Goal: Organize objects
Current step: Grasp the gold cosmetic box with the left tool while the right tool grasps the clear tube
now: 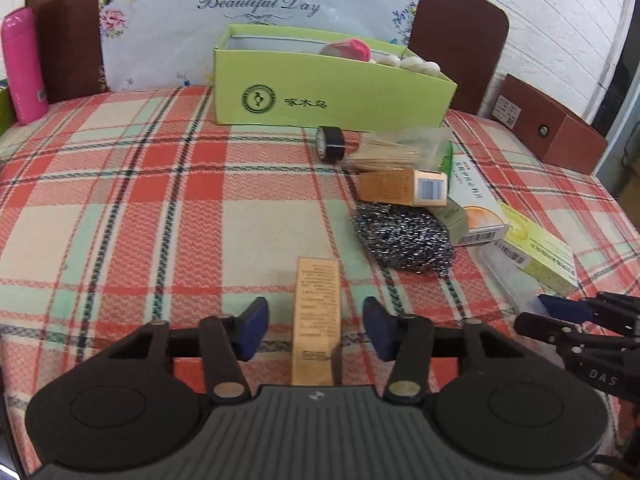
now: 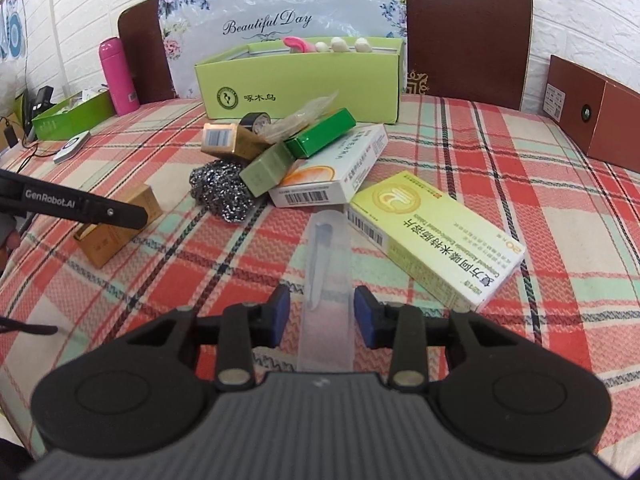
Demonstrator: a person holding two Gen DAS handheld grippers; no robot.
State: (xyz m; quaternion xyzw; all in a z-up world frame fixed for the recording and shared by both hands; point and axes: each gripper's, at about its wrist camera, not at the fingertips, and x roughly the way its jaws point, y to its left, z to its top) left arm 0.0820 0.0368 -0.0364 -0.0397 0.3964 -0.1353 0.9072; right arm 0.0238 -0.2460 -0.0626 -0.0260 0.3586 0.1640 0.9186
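Note:
A long tan carton (image 1: pixel 316 320) lies on the plaid cloth between the blue pads of my left gripper (image 1: pixel 318 328). A gap shows on each side, so the jaws are open around it. In the right wrist view one finger (image 2: pixel 100 210) of that gripper crosses the same tan carton (image 2: pixel 120 232). My right gripper (image 2: pixel 322 312) straddles a clear plastic case (image 2: pixel 328 264) with a dark tool inside. Its left pad stands off the case and its right pad is close beside it. The right gripper (image 1: pixel 544 314) also shows at the right edge. A green open box (image 1: pixel 320 80) stands at the back.
A pile sits mid-table: steel scourer (image 2: pixel 220 192), yellow medicine box (image 2: pixel 432 240), white-orange box (image 2: pixel 332 172), small green box (image 2: pixel 320 134), tape roll (image 1: pixel 330 144), bag of toothpicks (image 1: pixel 392 152). A pink flask (image 1: pixel 22 68) stands back left, a brown box (image 2: pixel 592 120) back right.

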